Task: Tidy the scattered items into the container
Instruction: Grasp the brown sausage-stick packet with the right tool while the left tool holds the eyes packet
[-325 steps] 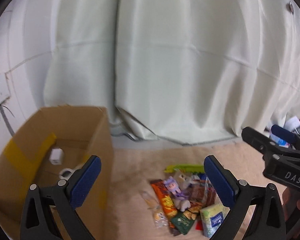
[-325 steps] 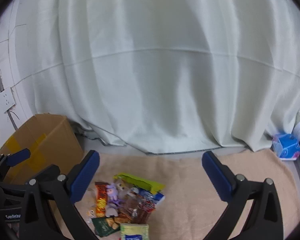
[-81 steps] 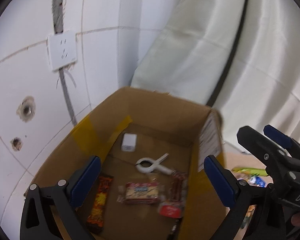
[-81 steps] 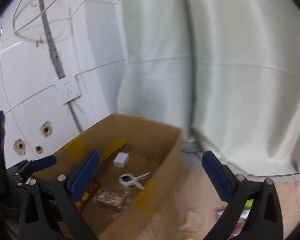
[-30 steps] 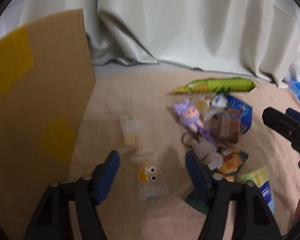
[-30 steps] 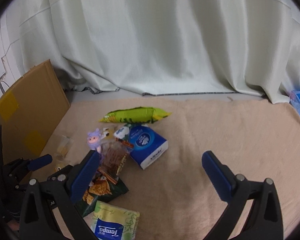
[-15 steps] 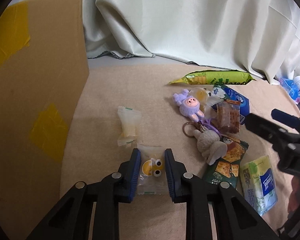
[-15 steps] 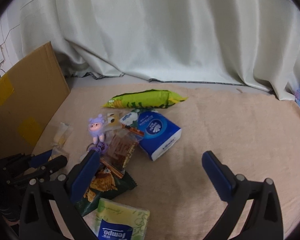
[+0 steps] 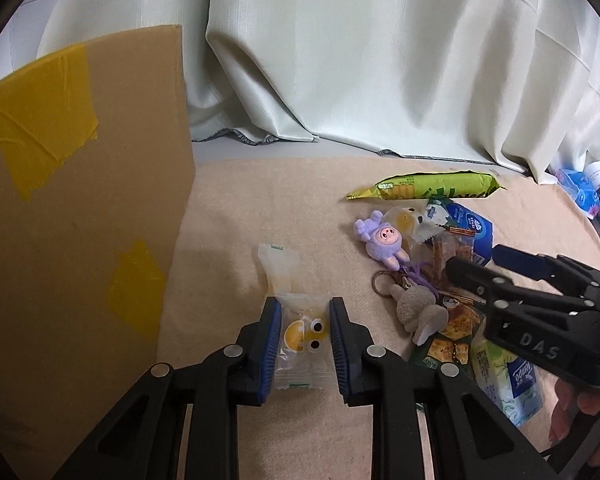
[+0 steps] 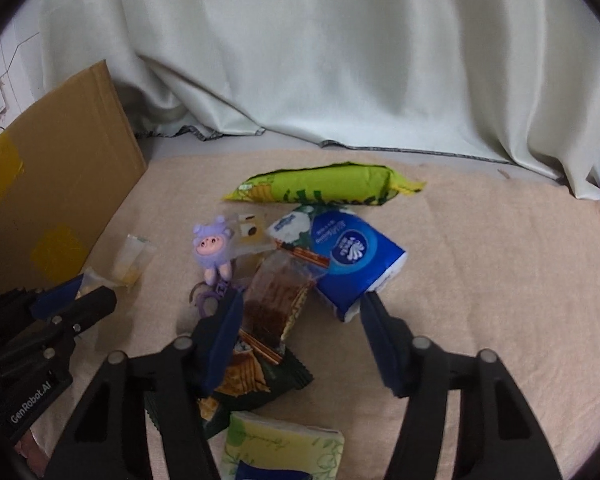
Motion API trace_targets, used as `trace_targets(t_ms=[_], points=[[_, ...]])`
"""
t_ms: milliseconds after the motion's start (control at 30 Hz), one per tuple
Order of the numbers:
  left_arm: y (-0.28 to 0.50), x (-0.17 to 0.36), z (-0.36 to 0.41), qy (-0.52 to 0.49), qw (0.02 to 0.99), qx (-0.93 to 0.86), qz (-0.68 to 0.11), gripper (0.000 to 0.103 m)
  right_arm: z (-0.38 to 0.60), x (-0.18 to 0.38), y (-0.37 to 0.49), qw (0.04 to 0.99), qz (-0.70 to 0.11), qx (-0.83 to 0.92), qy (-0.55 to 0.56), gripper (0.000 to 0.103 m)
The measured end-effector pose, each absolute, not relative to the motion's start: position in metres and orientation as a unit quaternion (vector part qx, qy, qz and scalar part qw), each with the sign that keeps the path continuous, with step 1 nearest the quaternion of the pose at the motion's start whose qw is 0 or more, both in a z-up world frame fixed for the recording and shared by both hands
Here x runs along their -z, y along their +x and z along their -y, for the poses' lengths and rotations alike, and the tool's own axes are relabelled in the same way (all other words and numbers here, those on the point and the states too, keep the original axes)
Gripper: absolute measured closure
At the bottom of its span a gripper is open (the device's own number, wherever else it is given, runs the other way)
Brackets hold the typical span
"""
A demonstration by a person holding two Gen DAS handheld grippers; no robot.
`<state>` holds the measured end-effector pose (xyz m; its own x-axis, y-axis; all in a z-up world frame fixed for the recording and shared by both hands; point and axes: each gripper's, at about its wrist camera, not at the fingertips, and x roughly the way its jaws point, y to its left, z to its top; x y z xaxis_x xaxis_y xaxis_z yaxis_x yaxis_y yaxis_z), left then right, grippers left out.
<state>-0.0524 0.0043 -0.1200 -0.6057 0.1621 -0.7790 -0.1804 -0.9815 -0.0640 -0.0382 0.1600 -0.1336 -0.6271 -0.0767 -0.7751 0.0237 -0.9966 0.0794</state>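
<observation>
Your left gripper was clamped on a small clear plastic sachet printed with a yellow smiley face and googly eyes, its blue pads pressing both sides of the packet just above the beige towel-like mat. Just beyond it lay a second clear sachet with a pale yellow sweet inside, and the brown cardboard box patched with yellow tape stood upright close on the left.

Your right gripper had its jaws apart, though they had just been closing in. Between them sat a clear wrapper of brown biscuits and the near corner of a blue soft pack of tissues; whether the pads touched either you could not tell from these views.

The rest of the scattered heap was bunched beside that: a long lime-green snack bag at the far edge, a lilac plush keychain doll with a pink face, a grey plush keychain, a dark green cracker pouch and a yellow-green tissue pack nearest you.
</observation>
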Motion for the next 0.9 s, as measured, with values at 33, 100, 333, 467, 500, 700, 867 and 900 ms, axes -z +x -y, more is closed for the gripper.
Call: trace_targets(t_ms=[33,100,333,467,500,700,867,900], points=[[-0.052,0.119,-0.004,-0.433,0.097,-0.896,-0.008,0.077,-0.16,0.134,-0.039,0.027,0.032,0.901,0.431,0.037],[-0.052,0.117,-0.004,-0.43,0.096,-0.898,-0.006,0.077,-0.159,0.135,-0.042,0.029,0.035,0.898,0.437,0.037],[-0.052,0.114,-0.009,-0.428,0.099,-0.898,-0.01,0.077,-0.157,0.143,-0.05,0.038,0.053,0.889,0.454,0.043],[-0.052,0.113,-0.008,-0.428,0.099,-0.898,-0.009,0.077,-0.161,0.138,-0.046,0.051,0.057,0.892,0.445,0.087],[-0.053,0.113,-0.008,-0.427,0.099,-0.899,-0.008,0.077,-0.163,0.136,-0.044,0.053,0.057,0.894,0.441,0.087],[-0.054,0.112,-0.01,-0.426,0.108,-0.898,0.003,0.077,-0.173,0.115,-0.03,0.065,0.059,0.909,0.408,0.087],[-0.055,0.106,-0.018,-0.417,0.113,-0.902,0.006,0.077,-0.184,0.097,-0.021,0.068,0.071,0.921,0.376,0.087],[-0.054,0.102,-0.02,-0.412,0.115,-0.904,0.006,0.077,-0.184,0.093,-0.02,0.069,0.072,0.924,0.368,0.087]])
